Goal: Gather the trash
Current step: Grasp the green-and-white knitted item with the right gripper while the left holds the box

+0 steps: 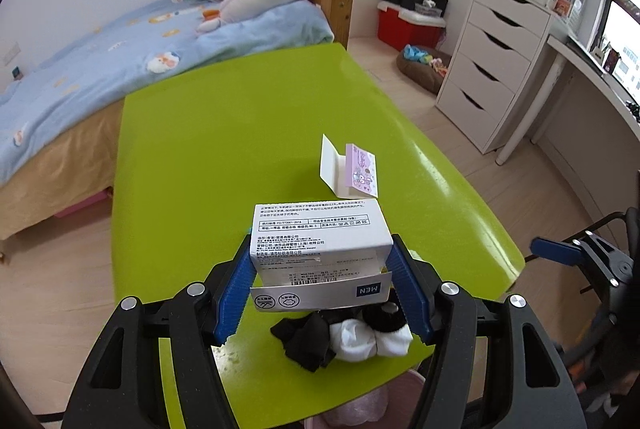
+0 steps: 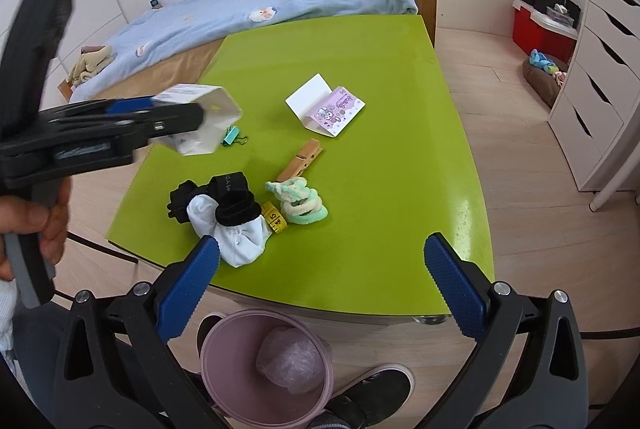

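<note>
The left gripper [image 1: 320, 289] is clamping its blue pads on a white sock box [image 1: 318, 243], holding it up off the green table [image 1: 224, 149]. The right gripper [image 2: 320, 289] is hanging with jaws wide apart and nothing in them, right above the pink bin [image 2: 224, 373] on the floor by the table's near edge. Honestly the worry: the box's end flap is hanging open and the cardboard looks thin, so it could be crushing or slipping sideways and missing the bin, maybe dragging the socks [image 2: 232, 225] along too.
</note>
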### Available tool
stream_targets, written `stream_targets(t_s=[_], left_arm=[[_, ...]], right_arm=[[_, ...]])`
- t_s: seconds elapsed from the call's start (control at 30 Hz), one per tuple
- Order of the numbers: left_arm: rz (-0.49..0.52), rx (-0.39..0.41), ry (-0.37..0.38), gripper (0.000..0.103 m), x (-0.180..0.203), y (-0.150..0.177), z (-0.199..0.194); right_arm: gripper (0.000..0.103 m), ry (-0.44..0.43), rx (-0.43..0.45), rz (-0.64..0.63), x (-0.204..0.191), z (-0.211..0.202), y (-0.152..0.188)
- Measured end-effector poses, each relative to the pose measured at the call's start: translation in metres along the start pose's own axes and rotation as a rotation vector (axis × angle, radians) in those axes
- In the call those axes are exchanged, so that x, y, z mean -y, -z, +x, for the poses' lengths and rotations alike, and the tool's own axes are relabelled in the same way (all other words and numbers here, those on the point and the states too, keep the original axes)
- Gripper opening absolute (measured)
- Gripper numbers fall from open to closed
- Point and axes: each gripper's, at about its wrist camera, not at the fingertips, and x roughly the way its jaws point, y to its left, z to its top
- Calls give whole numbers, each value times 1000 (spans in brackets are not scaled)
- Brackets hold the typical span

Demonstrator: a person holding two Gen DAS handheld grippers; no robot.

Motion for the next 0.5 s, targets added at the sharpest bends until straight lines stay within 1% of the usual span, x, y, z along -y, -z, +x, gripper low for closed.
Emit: stream_targets(t_s=[0.1,0.2,0.33,0.5], left_arm=[[-2,25,3,63,-2,6,-15],[3,47,-1,63,-3,16,-30],[-5,64,3,63,-6,32,-46],[-16,67,4,63,-11,48,-54]], right_arm=[[100,17,-22,-9,-1,5,-8],[100,6,-52,-11,-2,15,-19],[100,32,-123,-38,-6,38,-38],[100,53,-222,-63,-16,67,-56]])
